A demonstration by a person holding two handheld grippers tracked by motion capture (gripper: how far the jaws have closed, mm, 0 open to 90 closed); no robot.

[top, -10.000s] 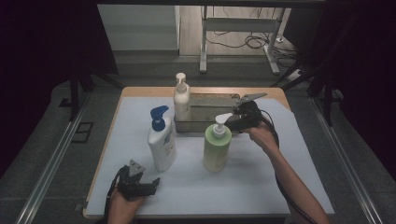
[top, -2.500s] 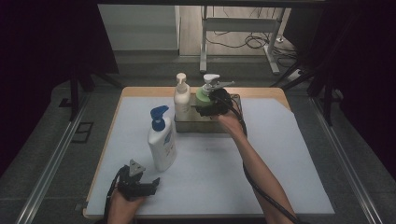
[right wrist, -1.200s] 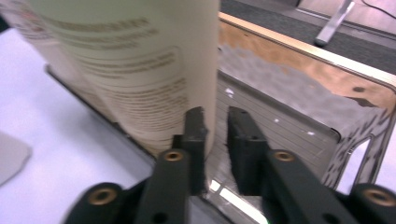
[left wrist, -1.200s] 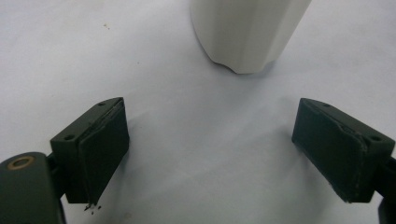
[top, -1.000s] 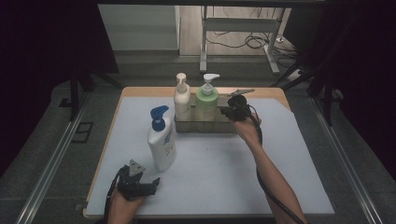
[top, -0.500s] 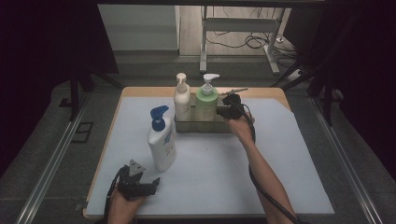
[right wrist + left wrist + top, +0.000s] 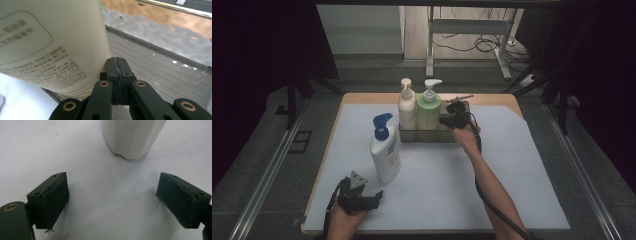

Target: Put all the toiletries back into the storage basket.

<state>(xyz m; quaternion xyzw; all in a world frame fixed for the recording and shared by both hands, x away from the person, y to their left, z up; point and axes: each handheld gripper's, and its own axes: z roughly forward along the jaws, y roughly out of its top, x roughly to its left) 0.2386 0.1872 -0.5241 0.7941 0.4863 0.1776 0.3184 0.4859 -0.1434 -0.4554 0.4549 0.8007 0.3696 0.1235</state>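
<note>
I have my right gripper (image 7: 447, 120) at the clear tray (image 7: 432, 136) at the far side of the table, its jaws pressed flat together on nothing, the tips touching or nearly touching the side of the green pump bottle (image 7: 428, 111). That bottle stands upright in the tray, tight against the cream pump bottle (image 7: 406, 107) on its left. With the jaws closed like that, I read this as a nudge to seat the bottle snugly in its slot, not a grasp.

My left gripper (image 7: 373, 199) rests low at the near edge of the white mat (image 7: 512, 165), jaws spread wide and empty, aimed at the base of the white bottle with the blue pump (image 7: 385, 148), which stands just ahead on the mat outside the tray. I judge it goes in next.
</note>
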